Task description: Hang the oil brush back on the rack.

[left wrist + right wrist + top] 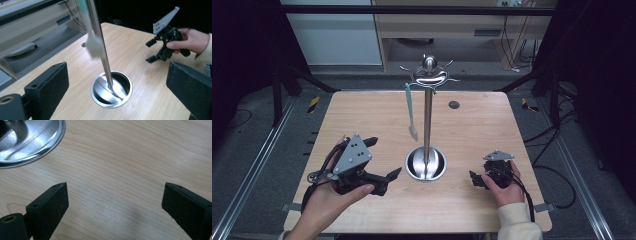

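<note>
The upright stand with a hung spatula is flanked by both spread, empty claws, the left claw nearer.

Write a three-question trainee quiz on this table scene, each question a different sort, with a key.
1. True or false: the left gripper holds the green utensil.
2. Multiple choice: the utensil is A) lying on the table, B) hanging from the metal stand, C) in the stand's base bowl.
3. Fill in: the right gripper's jaws are ____.

Key: 1 false; 2 B; 3 open.
</note>
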`<state>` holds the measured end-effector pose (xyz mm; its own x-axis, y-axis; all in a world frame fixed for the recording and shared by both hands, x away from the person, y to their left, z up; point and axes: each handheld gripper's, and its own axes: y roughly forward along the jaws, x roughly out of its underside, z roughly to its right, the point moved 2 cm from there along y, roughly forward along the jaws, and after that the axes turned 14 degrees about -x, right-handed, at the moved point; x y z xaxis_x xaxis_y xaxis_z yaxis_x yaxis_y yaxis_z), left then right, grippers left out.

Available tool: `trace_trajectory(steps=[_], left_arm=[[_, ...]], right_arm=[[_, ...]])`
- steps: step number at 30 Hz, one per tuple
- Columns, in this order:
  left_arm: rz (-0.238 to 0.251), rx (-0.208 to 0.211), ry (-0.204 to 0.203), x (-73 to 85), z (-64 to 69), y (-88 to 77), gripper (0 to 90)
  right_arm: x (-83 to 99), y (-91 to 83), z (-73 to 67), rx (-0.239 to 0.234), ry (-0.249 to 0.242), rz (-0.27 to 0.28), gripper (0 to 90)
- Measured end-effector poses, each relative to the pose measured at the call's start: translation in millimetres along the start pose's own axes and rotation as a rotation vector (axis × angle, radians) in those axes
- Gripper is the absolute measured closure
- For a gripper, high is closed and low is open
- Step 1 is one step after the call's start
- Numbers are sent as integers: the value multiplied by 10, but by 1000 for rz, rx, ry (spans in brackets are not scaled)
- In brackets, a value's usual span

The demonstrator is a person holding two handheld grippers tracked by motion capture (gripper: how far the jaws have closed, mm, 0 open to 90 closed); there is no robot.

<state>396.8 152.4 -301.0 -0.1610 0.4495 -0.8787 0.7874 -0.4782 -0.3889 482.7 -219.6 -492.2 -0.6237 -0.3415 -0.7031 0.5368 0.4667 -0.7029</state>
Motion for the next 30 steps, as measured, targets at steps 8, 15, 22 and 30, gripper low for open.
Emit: trace_trajectory(steps=[8, 15, 22, 30], left_arm=[[-46, 0, 11, 256, 25, 31, 33], [-83, -11, -4, 492, -35, 55, 32], [-112, -29, -22, 720, -127, 108, 33], [-163, -63, -38, 964, -285, 222, 37]], right_arm=[[3, -4, 2, 1, 2, 2, 77], [8, 4, 4, 6, 0, 3, 77], [16, -1, 24, 11, 8, 3, 77], [21, 8, 21, 11, 3, -4, 77]])
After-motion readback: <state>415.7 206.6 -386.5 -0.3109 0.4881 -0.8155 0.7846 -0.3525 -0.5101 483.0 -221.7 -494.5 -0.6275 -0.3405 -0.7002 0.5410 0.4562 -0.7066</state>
